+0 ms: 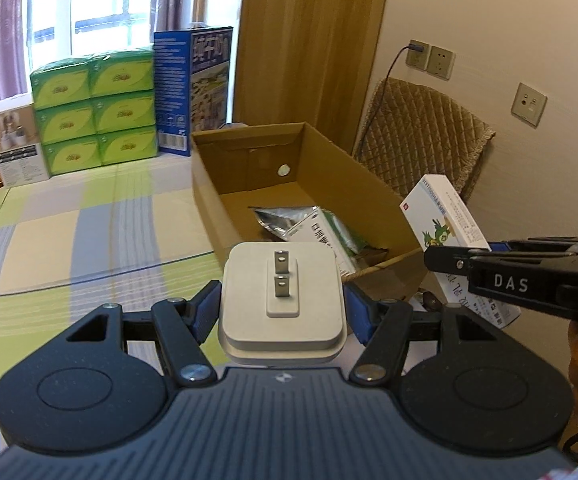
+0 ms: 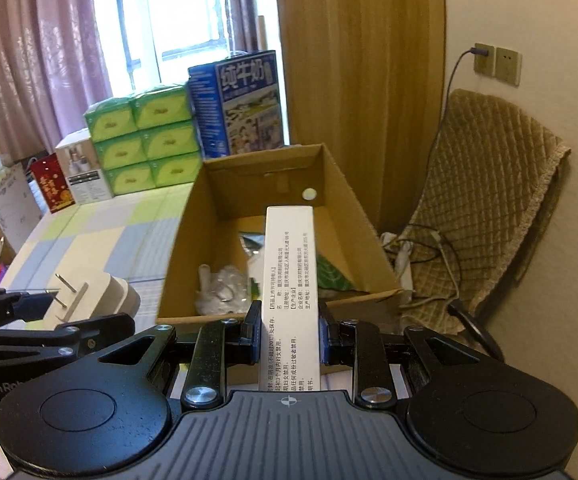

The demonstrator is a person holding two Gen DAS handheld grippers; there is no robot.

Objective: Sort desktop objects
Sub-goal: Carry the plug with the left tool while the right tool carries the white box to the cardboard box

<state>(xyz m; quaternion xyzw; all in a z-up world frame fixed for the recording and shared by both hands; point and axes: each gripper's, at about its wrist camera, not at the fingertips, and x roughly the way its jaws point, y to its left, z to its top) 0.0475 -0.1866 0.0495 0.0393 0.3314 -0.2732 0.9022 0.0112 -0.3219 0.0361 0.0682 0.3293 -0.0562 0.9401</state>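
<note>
My left gripper (image 1: pixel 283 314) is shut on a white power adapter (image 1: pixel 283 300), its two metal prongs pointing up toward the camera. It hovers just short of the near corner of an open cardboard box (image 1: pixel 369 184). My right gripper (image 2: pixel 289 334) is shut on a white medicine box (image 2: pixel 291 280), held lengthwise above the near rim of the cardboard box (image 2: pixel 341 196). In the left wrist view the medicine box (image 1: pixel 447 216) shows a green bird print, and the right gripper (image 1: pixel 529 276) comes in from the right. Inside the cardboard box lie a foil pouch (image 1: pixel 281 220), another medicine carton (image 1: pixel 329 240) and a clear plastic bag (image 2: pixel 225 290).
A plaid cloth (image 1: pixel 89 232) covers the table. At the far edge stand stacked green tissue packs (image 1: pixel 97 112), a blue milk carton case (image 1: pixel 193 88) and small boxes (image 1: pixel 13 144). A padded chair (image 2: pixel 489 200) with cables stands right of the box, by wall sockets (image 2: pixel 497 62).
</note>
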